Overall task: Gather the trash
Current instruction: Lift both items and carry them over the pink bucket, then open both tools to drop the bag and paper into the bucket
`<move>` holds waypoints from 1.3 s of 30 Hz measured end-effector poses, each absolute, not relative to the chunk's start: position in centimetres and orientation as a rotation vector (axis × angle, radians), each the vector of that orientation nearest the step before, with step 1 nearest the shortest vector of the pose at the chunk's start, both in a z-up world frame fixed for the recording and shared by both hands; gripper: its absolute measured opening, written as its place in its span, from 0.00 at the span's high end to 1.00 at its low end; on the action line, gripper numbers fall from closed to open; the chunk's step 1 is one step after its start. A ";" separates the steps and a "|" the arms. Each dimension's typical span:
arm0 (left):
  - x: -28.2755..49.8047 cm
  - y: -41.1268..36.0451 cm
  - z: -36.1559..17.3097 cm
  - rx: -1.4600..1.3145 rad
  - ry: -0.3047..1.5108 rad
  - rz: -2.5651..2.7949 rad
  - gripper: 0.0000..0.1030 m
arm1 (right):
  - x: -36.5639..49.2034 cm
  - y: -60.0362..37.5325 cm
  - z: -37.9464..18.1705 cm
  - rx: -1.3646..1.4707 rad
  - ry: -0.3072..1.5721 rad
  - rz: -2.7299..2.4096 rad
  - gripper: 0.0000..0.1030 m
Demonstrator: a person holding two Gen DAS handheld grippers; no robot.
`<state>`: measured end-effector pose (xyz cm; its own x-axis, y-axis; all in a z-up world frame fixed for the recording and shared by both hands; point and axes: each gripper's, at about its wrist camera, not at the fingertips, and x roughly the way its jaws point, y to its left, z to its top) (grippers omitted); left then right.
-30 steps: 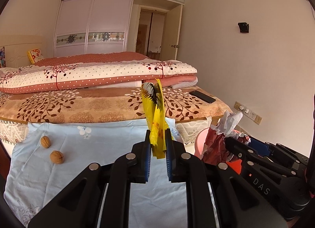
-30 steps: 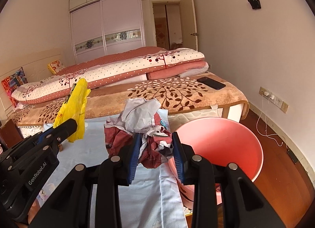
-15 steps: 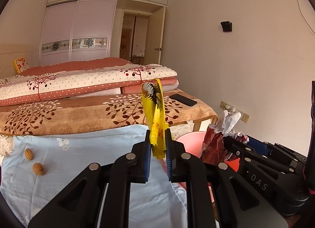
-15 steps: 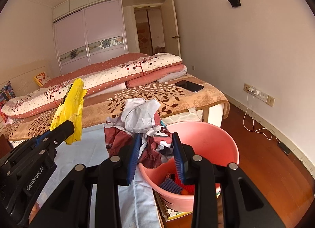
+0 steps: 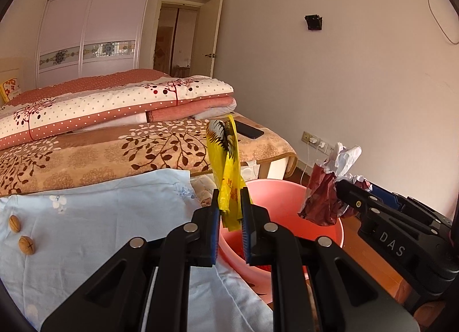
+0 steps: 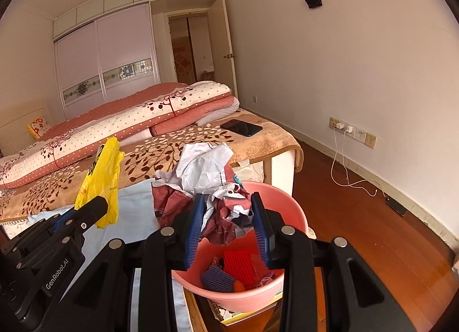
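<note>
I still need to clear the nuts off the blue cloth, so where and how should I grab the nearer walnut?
Grip the nearer walnut across its rounded middle, coming from above. It lies loose on the flat blue cloth, apart from the other walnut, so nothing blocks a claw's fingers either side. Being round, it may roll if nudged sideways.

A home bedroom is shown. A bed [image 5: 86, 154] with folded quilts [image 5: 114, 108] is seen across the left and centre of the frame, a sliding-door wardrobe [image 5: 91, 39] stands at the upper left, and an open doorway [image 5: 175, 39] is seen beside it. A wooden floor [image 6: 358, 217] lies at the lower right.
</note>
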<state>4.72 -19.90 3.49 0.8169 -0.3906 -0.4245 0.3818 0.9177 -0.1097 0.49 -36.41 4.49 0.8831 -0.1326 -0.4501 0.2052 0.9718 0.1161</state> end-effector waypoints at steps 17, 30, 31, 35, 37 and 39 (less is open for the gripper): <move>6.8 -23.7 1.7 0.027 0.530 -0.485 0.88 | 2.1 -38.4 2.9 0.185 0.500 -0.220 0.68; 8.6 -25.0 -0.2 0.056 0.608 -0.507 0.88 | 4.0 -39.0 1.1 0.175 0.551 -0.260 0.68; 8.8 -25.1 -0.5 0.059 0.615 -0.508 0.88 | 4.1 -39.2 0.9 0.176 0.557 -0.262 0.68; 9.3 -25.4 -1.2 0.073 0.639 -0.508 0.88 | 4.3 -39.5 0.0 0.171 0.574 -0.269 0.68; 9.6 -25.5 -1.5 0.078 0.649 -0.507 0.88 | 4.5 -39.6 -0.2 0.170 0.581 -0.271 0.68; 9.8 -25.6 -1.7 0.080 0.655 -0.507 0.88 | 4.6 -39.6 -0.5 0.169 0.586 -0.272 0.68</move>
